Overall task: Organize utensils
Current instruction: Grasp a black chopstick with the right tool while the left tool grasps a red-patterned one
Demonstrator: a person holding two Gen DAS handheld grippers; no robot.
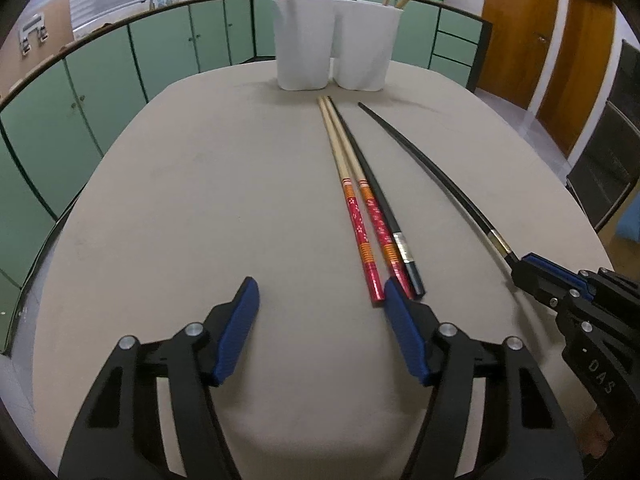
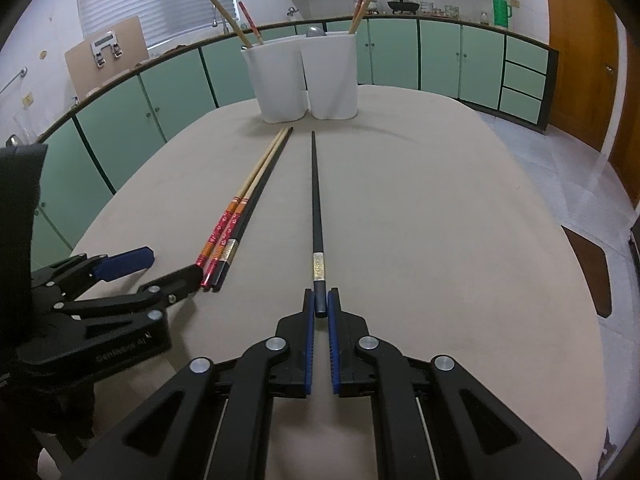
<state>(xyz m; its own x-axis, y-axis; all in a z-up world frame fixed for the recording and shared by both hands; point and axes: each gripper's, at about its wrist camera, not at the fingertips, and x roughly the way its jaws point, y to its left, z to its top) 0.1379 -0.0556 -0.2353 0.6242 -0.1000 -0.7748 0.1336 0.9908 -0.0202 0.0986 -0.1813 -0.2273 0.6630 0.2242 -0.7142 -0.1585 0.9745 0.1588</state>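
A beige table filled both views, with two white holders standing side by side at its far end, each already carrying a few chopsticks. Three chopsticks lay bunched together in the middle of the table: two red-handled ones and a black one touching them, tips toward the holders, butt ends toward the grippers. A second black chopstick lay apart to their right, its long axis running straight from the right gripper toward the holders. That gripper was clamped on its butt end, the stick standing out forward in line with the fingers. The left gripper stood roughly half open and held nothing; the bundle's butt ends lay just ahead of it and off to its right side, its right finger at or nearly touching the red handles, so the bundle was not between the jaws. The left hand was plainly the nearer one for the bundle. To straddle it, that gripper would likely need to shift rightward, keeping its fingers parallel with the sticks.
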